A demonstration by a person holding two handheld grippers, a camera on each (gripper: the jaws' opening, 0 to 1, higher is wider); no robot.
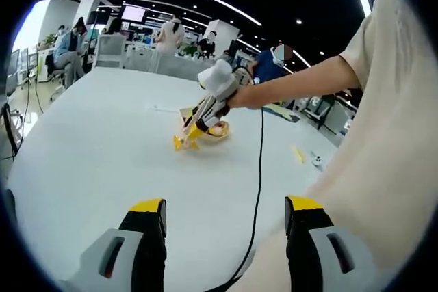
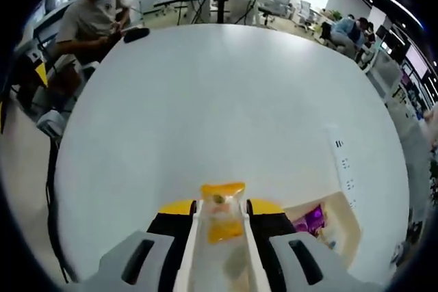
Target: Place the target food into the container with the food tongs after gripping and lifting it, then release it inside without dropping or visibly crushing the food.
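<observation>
Open office all round: desks, chairs, monitors, ceiling light strips, seated people at the far edges. Large white table (image 1: 89, 162) spread across both views.

Left gripper view: left gripper (image 1: 224, 218) low at the bottom, 2 yellow-tipped jaws set wide apart, nothing between them, white tabletop showing through the gap. Farther out on the table, right gripper (image 1: 204, 120) at the end of a bare forearm (image 1: 294, 87), angled down toward the surface, clamped on yellow food tongs (image 1: 193, 135) whose tips sit at the tabletop. Something orange at the tong tips, too small to identify. Black cable (image 1: 258, 169) running from that gripper back toward the camera. Pale sleeve (image 1: 390, 135) along the right side.

Right gripper view: right gripper's 2 jaws pressed against the translucent tong handle between them. Tong tips closed on a piece of yellow-orange food (image 2: 222, 211), held just above the table. Cream container (image 2: 342, 227) just to the right of the jaws, purple item (image 2: 313, 218) inside it. White power strip (image 2: 344, 165) beyond the container.
</observation>
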